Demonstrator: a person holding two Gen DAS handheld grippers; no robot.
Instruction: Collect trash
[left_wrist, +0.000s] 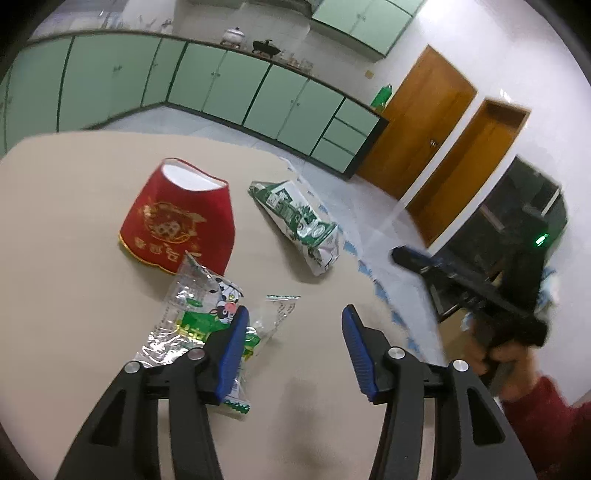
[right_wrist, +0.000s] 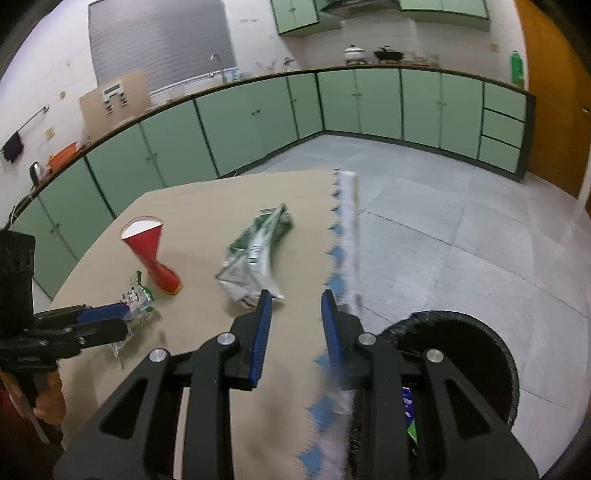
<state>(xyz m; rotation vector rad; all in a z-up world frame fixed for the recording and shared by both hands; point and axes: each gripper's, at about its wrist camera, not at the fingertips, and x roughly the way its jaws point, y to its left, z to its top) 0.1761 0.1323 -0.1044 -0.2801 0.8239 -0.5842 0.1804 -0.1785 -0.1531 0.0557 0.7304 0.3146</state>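
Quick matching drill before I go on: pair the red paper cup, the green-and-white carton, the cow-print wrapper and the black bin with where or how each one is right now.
Things:
1. red paper cup
2. green-and-white carton
3. cow-print wrapper
4. black bin

States:
A. on the floor beside the table
B. by the left gripper, against one finger
C. flattened, lying on its side
D. crushed, nearest the table's fringed edge

Pairs: 1-C, 2-D, 3-B, 4-A
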